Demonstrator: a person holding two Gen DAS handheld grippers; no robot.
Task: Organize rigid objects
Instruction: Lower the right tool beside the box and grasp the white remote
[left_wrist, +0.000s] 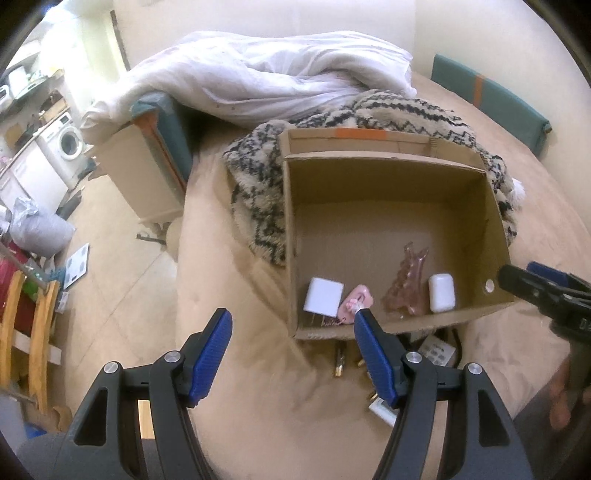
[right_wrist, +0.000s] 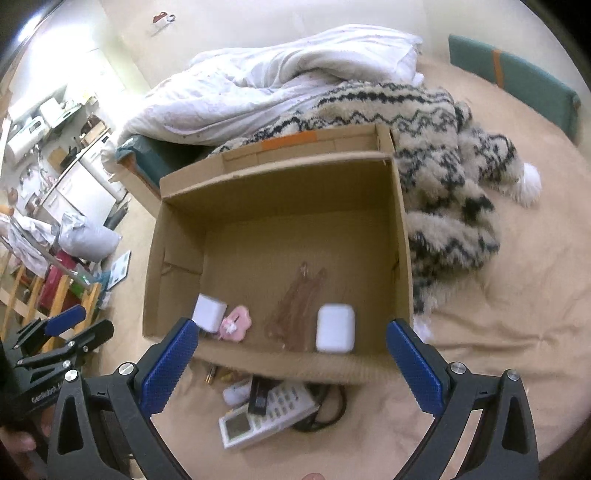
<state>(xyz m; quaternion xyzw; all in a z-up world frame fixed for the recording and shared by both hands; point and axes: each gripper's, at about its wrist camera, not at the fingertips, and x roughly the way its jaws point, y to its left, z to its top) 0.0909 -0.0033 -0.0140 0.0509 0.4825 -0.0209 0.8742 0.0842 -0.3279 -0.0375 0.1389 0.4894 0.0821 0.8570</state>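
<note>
Cardboard box (right_wrist: 280, 236) on the bed already holds a white charger (right_wrist: 209, 312), pink clip (right_wrist: 236, 325), claw clip (right_wrist: 295, 314) and earbud case (right_wrist: 335, 328), while your left gripper (left_wrist: 291, 332) and right gripper (right_wrist: 291, 345) hover released and empty, leaving the remote (right_wrist: 266, 417) and small bits outside.
</note>
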